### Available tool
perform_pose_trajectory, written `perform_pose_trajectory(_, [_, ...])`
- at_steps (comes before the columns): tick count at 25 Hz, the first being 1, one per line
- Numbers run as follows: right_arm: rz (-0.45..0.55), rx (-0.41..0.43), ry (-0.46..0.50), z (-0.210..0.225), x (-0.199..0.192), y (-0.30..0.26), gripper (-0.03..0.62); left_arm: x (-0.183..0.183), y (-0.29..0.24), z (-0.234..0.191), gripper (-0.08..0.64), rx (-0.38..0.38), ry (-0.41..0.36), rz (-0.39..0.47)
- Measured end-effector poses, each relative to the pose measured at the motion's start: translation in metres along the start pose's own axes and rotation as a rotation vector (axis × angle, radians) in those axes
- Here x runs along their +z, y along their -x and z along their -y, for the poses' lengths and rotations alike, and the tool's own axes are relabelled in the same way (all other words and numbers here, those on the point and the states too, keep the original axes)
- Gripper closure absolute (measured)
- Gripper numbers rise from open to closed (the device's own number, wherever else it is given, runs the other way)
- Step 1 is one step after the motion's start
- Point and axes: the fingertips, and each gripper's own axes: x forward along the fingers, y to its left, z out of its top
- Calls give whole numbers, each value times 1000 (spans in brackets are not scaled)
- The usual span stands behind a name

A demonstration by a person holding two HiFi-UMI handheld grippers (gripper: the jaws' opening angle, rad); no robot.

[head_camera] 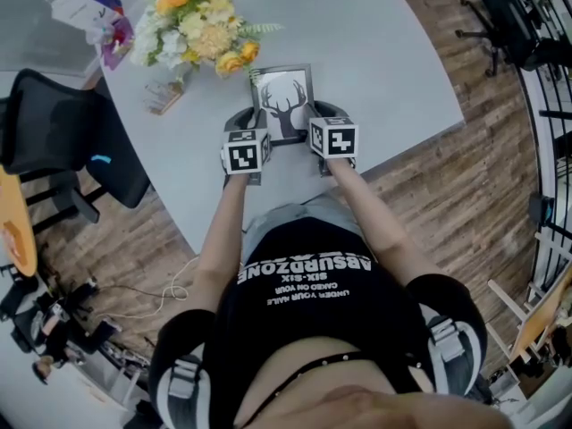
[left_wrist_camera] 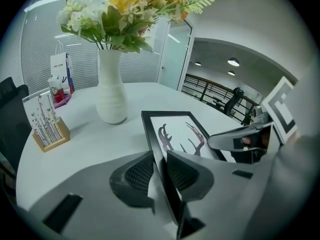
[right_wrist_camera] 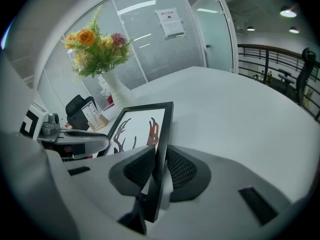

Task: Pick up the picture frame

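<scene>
A black picture frame [head_camera: 284, 101] with a deer-antler print is held between both grippers over the white table [head_camera: 384, 52]. My left gripper [head_camera: 241, 121] is shut on the frame's left edge; in the left gripper view its pads [left_wrist_camera: 142, 174] press on the black rim [left_wrist_camera: 159, 149]. My right gripper [head_camera: 329, 114] is shut on the right edge, and the right gripper view shows the rim [right_wrist_camera: 162, 134] pinched between its pads [right_wrist_camera: 181, 168]. The print [right_wrist_camera: 135, 129] faces up and tilts. Whether the frame's underside touches the table is hidden.
A white vase of yellow and white flowers [head_camera: 201, 25] stands just beyond the frame's far left corner. A small wooden card holder [head_camera: 164, 96] sits to the vase's left, and a gift bag [head_camera: 85, 3] lies at the far left. A black office chair [head_camera: 63, 141] stands by the table's left edge.
</scene>
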Motion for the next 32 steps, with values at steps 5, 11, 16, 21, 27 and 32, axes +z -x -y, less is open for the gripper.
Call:
perform_pose_trajectory(5, [79, -3, -7, -4, 14, 22, 508, 15, 17, 8, 466, -1, -8, 60])
perform_pose_trajectory(11, [184, 15, -16, -10, 32, 53, 509, 38, 43, 20, 466, 6, -29, 154])
perform_pose_trajectory(16, [251, 15, 1, -16, 45, 76, 509, 51, 61, 26, 466, 17, -25, 215])
perform_pose_trajectory(21, [295, 17, 28, -23, 52, 95, 509, 59, 79, 33, 466, 25, -18, 264])
perform_pose_trajectory(27, [330, 16, 51, -27, 50, 117, 509, 55, 97, 44, 466, 12, -20, 285])
perform_pose_trajectory(32, [344, 6, 74, -27, 48, 128, 509, 57, 108, 54, 466, 10, -28, 316])
